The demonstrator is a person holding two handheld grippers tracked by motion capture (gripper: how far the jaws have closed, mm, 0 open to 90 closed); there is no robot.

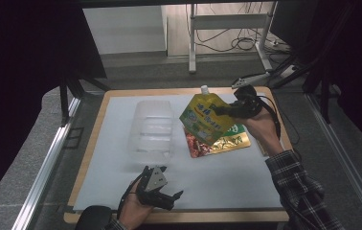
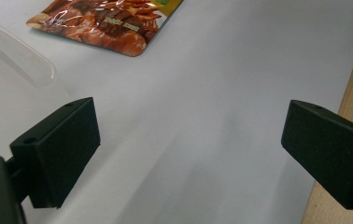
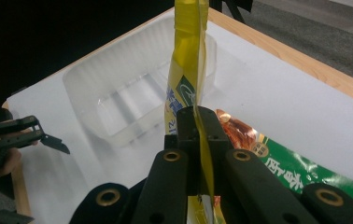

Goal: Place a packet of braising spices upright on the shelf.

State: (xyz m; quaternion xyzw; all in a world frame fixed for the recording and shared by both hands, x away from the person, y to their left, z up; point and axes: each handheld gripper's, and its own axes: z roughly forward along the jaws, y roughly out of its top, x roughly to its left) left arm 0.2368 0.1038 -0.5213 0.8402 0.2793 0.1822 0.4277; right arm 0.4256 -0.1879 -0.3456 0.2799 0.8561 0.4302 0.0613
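The right gripper (image 1: 223,111), right of centre in the high view, has its jaws clamped on the edge of the yellow spout pouch (image 1: 205,118), which hangs tilted in the air above the snack packet (image 1: 227,143). The clear plastic tray (image 1: 151,129) sits at frame centre, just left of the pouch. The likely step is to carry the pouch leftward into that tray. Doing it well means keeping the pinch firm, since the pouch hangs edge-on, clearing the tray's near wall, then lowering before release. The left gripper (image 1: 169,191), at the bottom of the frame, rests with its 2 jaws wide apart and empty.
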